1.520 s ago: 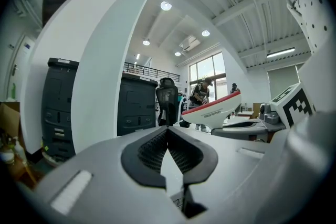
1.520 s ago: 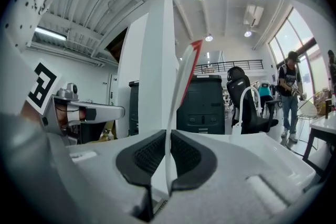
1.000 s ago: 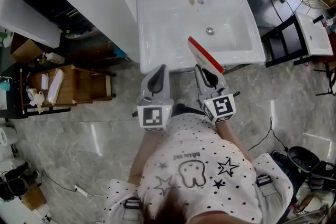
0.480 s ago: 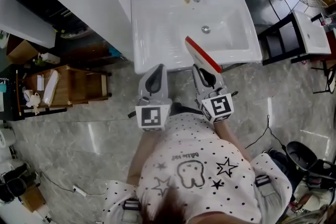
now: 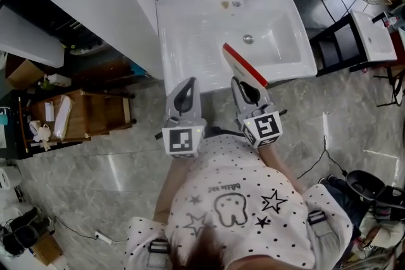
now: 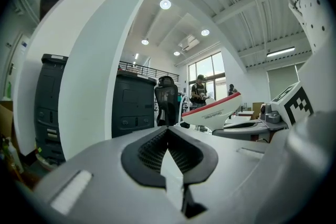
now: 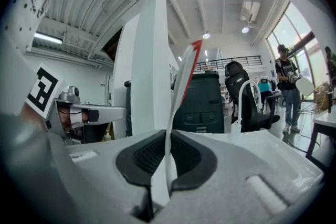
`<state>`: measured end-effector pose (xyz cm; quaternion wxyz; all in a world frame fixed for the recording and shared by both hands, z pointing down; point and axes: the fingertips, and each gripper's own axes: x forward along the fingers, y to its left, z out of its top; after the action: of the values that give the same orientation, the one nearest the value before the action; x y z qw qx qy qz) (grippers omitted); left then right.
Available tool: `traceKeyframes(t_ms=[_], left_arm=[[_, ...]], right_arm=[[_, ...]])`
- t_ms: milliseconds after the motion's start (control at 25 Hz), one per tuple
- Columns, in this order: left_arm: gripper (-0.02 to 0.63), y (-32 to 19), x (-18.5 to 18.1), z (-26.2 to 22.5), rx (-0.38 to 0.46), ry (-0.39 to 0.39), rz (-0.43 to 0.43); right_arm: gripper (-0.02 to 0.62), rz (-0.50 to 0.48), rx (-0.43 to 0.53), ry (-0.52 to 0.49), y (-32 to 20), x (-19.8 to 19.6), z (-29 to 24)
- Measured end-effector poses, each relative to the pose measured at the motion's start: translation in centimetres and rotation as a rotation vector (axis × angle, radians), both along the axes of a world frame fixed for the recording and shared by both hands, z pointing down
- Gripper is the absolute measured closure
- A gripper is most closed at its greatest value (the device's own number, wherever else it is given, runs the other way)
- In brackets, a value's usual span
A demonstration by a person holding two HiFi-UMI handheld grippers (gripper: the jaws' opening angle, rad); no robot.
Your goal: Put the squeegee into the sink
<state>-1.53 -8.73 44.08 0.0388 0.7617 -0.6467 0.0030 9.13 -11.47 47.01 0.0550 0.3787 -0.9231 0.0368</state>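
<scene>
Held squeegee (image 5: 244, 66) edge-on in right gripper (image 5: 248, 92), jaws pinching its thin handle, blade projecting ahead over near rim of sink (image 5: 190, 41). Saw left gripper (image 5: 185, 95) alongside, closed on nothing. Judged risks: thin pinch pivoting; early release dropping it outside basin.

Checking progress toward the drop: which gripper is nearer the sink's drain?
Right. The right gripper, shut on the squeegee, is at the front rim of the sink, just in front of the drain; the left gripper is at the same rim, further left.
</scene>
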Motion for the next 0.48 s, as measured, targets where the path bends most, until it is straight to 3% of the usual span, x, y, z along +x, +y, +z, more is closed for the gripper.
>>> traceKeyframes(t_ms=[480], left_arm=[[0.609, -4.1, -4.3, -0.6, -0.008, 0.008, 0.041]], right_arm=[[0.577, 0.058, -0.018, 0.014, -2.5, -3.7, -0.6]])
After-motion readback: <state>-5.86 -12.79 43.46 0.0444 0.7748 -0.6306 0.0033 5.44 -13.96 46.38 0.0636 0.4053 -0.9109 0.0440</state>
